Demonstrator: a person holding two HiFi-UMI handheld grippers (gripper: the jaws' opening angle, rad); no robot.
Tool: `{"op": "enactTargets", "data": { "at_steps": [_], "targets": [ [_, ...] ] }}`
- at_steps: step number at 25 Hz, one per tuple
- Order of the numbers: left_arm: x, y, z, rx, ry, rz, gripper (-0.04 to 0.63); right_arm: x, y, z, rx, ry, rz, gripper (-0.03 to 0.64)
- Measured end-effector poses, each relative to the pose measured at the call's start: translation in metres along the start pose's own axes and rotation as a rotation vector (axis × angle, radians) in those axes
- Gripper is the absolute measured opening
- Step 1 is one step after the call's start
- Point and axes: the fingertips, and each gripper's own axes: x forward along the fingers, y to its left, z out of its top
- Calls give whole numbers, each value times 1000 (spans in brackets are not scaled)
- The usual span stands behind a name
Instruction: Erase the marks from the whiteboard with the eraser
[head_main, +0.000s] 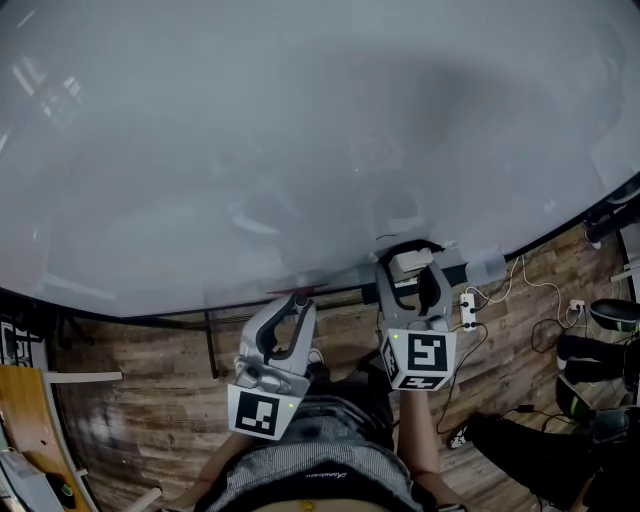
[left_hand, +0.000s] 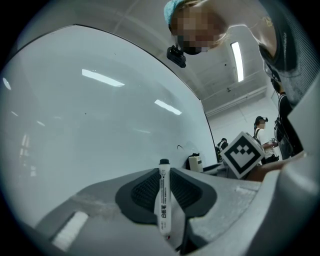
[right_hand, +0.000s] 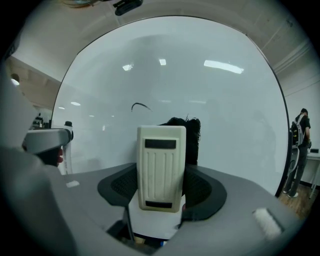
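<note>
The whiteboard fills the upper head view. A short curved black mark shows on it in the right gripper view, and the same mark is small in the left gripper view. My right gripper is shut on the cream eraser close to the board's lower edge, with the eraser's black felt towards the board. To its left, a little lower, my left gripper is shut on a white marker with a black cap, which points up along the board.
Below the board lie a wooden floor, the stand's black bars, a white power strip with cables, and dark bags at the right. A person stands far off beside the board's right edge.
</note>
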Motion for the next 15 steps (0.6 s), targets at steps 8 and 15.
{"op": "enactTargets", "data": {
  "at_steps": [8, 15],
  "targets": [
    [-2, 0, -5, -23, 3, -6, 77, -8, 16, 57, -95, -58, 20, 256],
    [-3, 4, -3, -33, -16, -7, 77, -12, 28, 82, -146, -81, 8, 258]
  ]
}}
